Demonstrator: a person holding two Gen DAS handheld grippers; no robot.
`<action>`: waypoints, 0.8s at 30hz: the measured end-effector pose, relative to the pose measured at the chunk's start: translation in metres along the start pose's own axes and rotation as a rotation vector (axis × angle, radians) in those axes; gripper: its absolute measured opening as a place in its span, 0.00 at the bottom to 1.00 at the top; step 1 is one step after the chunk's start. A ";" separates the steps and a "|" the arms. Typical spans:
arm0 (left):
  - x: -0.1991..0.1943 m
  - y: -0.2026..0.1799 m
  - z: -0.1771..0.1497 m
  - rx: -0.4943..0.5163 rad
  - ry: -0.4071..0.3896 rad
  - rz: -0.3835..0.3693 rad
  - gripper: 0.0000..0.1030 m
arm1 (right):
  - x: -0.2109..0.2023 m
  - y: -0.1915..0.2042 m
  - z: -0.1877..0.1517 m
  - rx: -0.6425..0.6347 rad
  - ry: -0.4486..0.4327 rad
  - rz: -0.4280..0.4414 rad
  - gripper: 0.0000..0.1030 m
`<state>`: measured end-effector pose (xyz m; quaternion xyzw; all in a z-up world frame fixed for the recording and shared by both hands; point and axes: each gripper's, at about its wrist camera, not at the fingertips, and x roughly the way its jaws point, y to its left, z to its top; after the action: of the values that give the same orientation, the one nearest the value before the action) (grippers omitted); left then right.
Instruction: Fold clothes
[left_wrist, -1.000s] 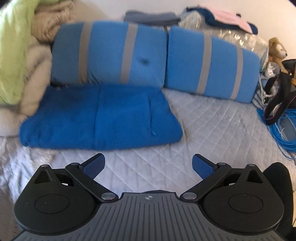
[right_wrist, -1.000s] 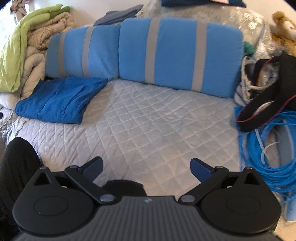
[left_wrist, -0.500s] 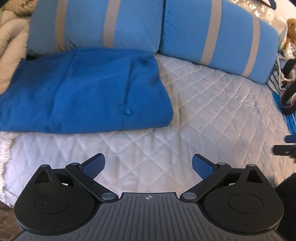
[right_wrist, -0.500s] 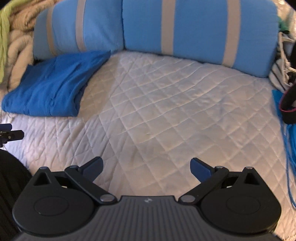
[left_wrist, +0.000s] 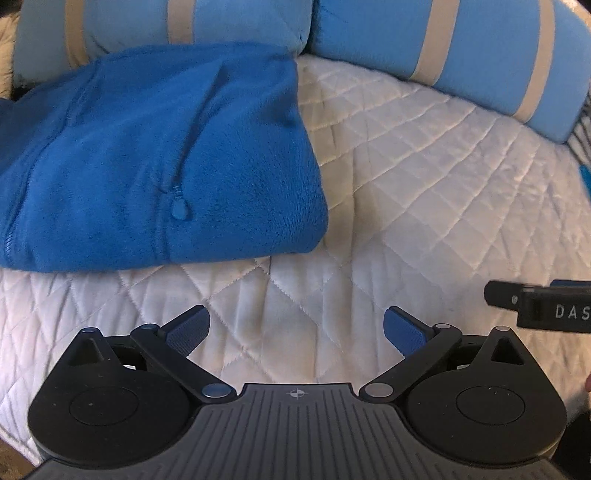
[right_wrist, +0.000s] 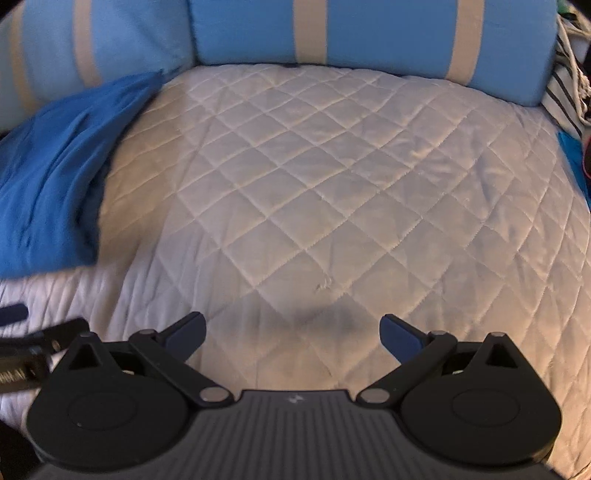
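Both grippers, left and right, have jaws wide, holding nothing. Fleece sits folded on the quilt by the pillows. Thick pile, so a shallow pinch could grab one layer and undo it.

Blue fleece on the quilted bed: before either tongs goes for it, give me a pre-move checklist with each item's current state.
1. Left tongs open and empty: ok.
2. Right tongs open and empty: ok.
3. Blue fleece in the left view, ahead of the tongs: ok.
4. Near edge of the fleece unobstructed: ok.
5. Tongs touching the fleece: not ok, bare quilt lies between.
6. Fleece already fully folded: cannot tell, its left part runs out of frame.
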<state>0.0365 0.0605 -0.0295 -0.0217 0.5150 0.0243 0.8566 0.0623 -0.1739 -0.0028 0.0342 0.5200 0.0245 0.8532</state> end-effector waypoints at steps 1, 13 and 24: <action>0.006 0.001 0.000 0.002 0.003 0.003 1.00 | 0.005 0.001 0.000 0.009 -0.003 -0.009 1.00; 0.022 -0.004 -0.012 0.001 -0.107 0.114 1.00 | 0.029 0.007 -0.028 0.025 -0.231 -0.084 1.00; 0.021 -0.010 -0.013 -0.032 -0.110 0.146 1.00 | 0.030 0.011 -0.029 0.065 -0.246 -0.117 1.00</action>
<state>0.0359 0.0506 -0.0541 0.0034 0.4671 0.0961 0.8790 0.0501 -0.1595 -0.0416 0.0343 0.4130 -0.0467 0.9089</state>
